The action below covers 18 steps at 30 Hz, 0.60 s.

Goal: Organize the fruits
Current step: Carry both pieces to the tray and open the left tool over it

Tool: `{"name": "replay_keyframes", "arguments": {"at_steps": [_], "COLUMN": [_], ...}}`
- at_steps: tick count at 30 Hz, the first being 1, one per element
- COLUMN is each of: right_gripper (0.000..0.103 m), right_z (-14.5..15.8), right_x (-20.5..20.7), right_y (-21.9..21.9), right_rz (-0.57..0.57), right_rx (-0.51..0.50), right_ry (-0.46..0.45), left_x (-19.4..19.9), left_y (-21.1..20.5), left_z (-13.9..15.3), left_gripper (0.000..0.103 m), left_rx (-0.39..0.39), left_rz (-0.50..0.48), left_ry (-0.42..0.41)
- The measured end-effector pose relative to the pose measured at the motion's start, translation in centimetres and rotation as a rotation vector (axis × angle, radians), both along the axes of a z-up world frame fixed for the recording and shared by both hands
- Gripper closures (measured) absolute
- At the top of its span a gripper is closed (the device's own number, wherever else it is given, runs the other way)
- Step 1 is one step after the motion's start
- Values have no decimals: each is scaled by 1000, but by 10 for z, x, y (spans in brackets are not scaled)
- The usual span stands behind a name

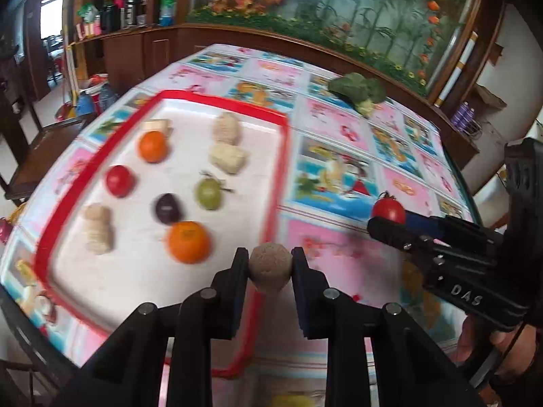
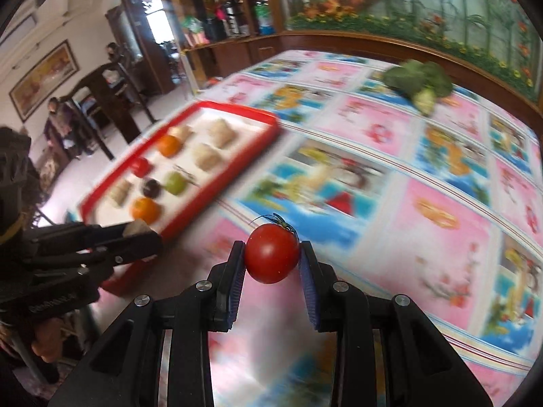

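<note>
Nine fruits and pale pieces lie in the red-rimmed tray [image 1: 285,156].
Left gripper [image 1: 270,264] clamps a brown kiwi [image 1: 270,266]; right gripper [image 2: 272,254] clamps a red tomato [image 2: 272,252].

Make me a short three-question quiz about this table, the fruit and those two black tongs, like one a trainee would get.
1. True or false: the left tongs are empty.
2. What do the right tongs hold? A) an orange B) a red tomato C) broccoli
3. Fill in: the broccoli lies on the patterned tablecloth, ____ the red-rimmed tray.

Key
1. False: they are shut on a brown round fruit.
2. B: the red tomato, green stem up, sits between the pads.
3. Outside; the tray holds two oranges, a red fruit, a dark one, a green one and some pale pieces.
</note>
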State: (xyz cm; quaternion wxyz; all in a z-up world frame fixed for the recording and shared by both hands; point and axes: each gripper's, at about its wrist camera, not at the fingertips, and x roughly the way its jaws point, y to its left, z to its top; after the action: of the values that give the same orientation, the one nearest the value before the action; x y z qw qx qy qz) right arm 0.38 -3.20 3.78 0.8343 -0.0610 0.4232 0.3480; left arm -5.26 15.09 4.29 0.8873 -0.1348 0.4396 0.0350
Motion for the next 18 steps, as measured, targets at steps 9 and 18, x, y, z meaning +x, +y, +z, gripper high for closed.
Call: {"name": "replay_keyframes", "arguments": {"at_steps": [9, 18], "right_gripper": [73, 73], "right_z": [7, -13], "right_x": [-21, -50], "right_y": [80, 131], "right_rz": [123, 244], "right_rx": [23, -28], "right_ry": [-1, 43], "left_x": [-20, -23], "left_y": [75, 100], "left_z": [-13, -32], "left_gripper": [75, 75], "left_rx": [17, 4], "left_rz": [135, 165], "left_ry": [28, 65]}}
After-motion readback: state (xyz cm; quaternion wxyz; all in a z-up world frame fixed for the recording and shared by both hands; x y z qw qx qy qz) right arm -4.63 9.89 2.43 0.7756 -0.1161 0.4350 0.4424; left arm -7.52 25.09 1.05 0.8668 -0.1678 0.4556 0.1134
